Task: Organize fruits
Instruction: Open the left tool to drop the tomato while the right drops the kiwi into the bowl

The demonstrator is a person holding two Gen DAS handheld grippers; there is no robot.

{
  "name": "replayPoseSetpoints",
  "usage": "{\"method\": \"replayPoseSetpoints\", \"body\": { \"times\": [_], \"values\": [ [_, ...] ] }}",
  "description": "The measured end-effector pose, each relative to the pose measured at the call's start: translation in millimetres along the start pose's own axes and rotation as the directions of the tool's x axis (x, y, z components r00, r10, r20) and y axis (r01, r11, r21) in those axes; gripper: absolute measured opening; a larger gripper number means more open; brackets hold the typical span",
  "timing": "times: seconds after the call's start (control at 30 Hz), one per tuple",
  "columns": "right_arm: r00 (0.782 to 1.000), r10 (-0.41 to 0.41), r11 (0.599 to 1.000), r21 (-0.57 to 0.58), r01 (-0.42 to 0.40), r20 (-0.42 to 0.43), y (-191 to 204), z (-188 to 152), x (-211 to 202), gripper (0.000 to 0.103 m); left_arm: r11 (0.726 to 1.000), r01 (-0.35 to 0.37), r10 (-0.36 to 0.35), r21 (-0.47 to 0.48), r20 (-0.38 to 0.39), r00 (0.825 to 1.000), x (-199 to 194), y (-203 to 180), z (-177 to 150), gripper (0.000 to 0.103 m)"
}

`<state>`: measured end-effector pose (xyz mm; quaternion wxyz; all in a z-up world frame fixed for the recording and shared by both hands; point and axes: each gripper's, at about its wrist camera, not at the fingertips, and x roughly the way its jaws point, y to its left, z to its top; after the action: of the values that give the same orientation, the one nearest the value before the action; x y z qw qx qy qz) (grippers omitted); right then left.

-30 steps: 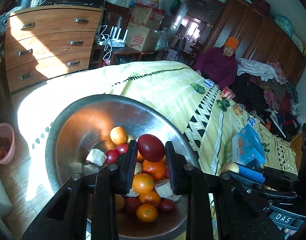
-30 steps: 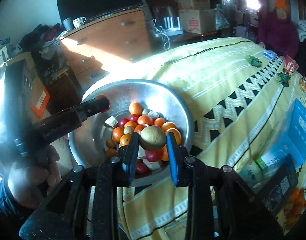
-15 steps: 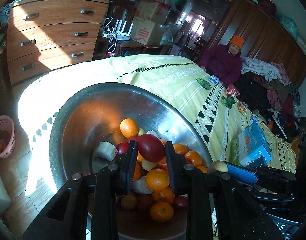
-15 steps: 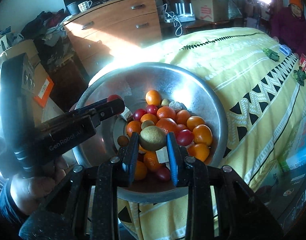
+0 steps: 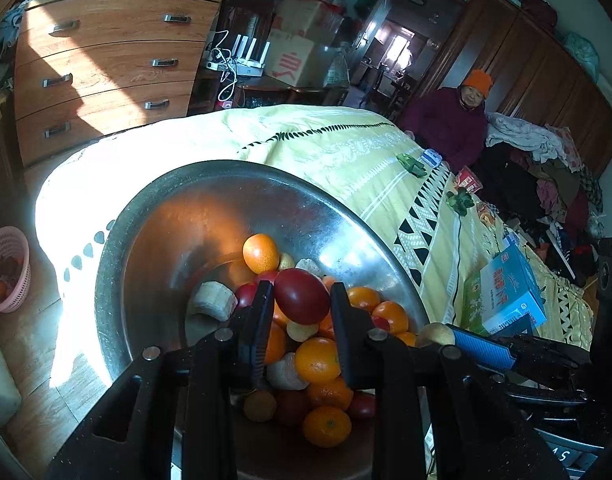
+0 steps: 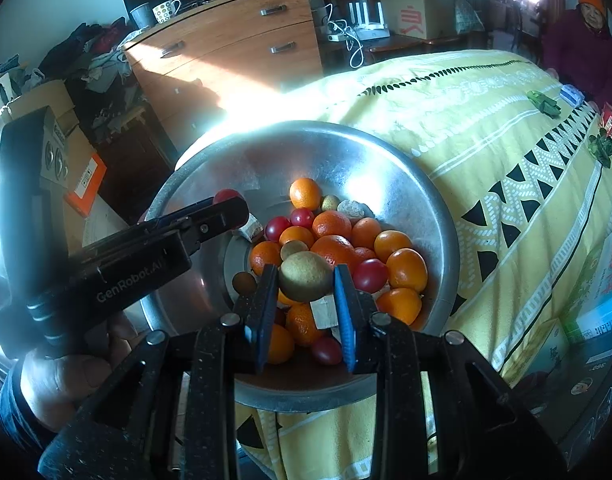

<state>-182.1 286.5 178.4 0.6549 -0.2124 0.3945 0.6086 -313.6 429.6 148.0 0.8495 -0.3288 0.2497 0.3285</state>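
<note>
A large steel bowl [image 5: 178, 216] [image 6: 417, 184] sits on a yellow patterned cloth and holds several oranges [image 6: 405, 268], red fruits [image 6: 369, 276] and pale pieces. My left gripper [image 5: 302, 300] is shut on a dark red fruit [image 5: 302, 296] above the bowl's pile. My right gripper [image 6: 306, 280] is shut on a brown-green kiwi [image 6: 306, 276] above the same pile. The left gripper [image 6: 226, 212] shows in the right wrist view at the bowl's left side. The right gripper's blue pad and kiwi [image 5: 437, 334] show at the bowl's right rim in the left wrist view.
A wooden chest of drawers [image 5: 106, 72] stands behind the table. A blue box [image 5: 509, 292] lies on the cloth to the right. A pink basket [image 5: 6, 268] sits on the floor at left. A seated person [image 5: 457, 120] is at the far end.
Both grippers have moved forward and down over the bowl, each still holding its fruit. The bowl fills more of both views.
</note>
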Motion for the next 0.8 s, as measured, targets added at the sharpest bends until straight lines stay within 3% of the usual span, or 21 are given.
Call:
{"method": "replayPoseSetpoints", "body": {
  "times": [0.07, 0.13, 0.33, 0.37, 0.43, 0.5, 0.6, 0.8],
  "values": [
    [1.0, 0.011, 1.0, 0.008, -0.011, -0.003, -1, 0, 2, 0.029, 1.0, -0.003, 0.003, -0.005, -0.006, 1.0, 1, 1, -1, 0.034],
    [1.0, 0.018, 1.0, 0.013, -0.018, -0.012, -1, -2, 4, 0.029, 1.0, -0.009, 0.009, -0.012, 0.001, 1.0, -1, 2, -1, 0.051],
    [1.0, 0.005, 1.0, 0.02, -0.005, 0.0, -2, -3, -2, 0.03, 0.999, -0.034, 0.034, -0.024, 0.015, 0.999, -6, 2, -1, 0.067],
    [1.0, 0.003, 1.0, 0.018, -0.003, 0.005, -1, -3, -5, 0.032, 0.998, -0.046, 0.047, -0.03, 0.019, 0.999, -8, 2, 0, 0.075],
    [1.0, -0.01, 1.0, 0.016, 0.01, 0.024, 0, -3, -13, 0.049, 0.997, -0.066, 0.067, -0.043, 0.035, 0.997, -14, 3, -1, 0.081],
    [0.998, -0.036, 0.999, 0.019, 0.034, 0.057, 1, -5, -25, 0.077, 0.996, -0.076, 0.077, -0.044, 0.044, 0.996, -18, 2, 0, 0.082],
    [0.993, -0.059, 0.998, 0.022, 0.057, 0.099, 2, -9, -44, 0.079, 0.996, -0.082, 0.083, -0.025, 0.056, 0.995, -26, -4, 0, 0.083],
    [0.978, -0.117, 0.993, 0.018, 0.115, 0.174, 0, -20, -86, 0.08, 0.995, -0.094, 0.088, 0.044, 0.117, 0.989, -53, -36, -2, 0.093]
  ]
}}
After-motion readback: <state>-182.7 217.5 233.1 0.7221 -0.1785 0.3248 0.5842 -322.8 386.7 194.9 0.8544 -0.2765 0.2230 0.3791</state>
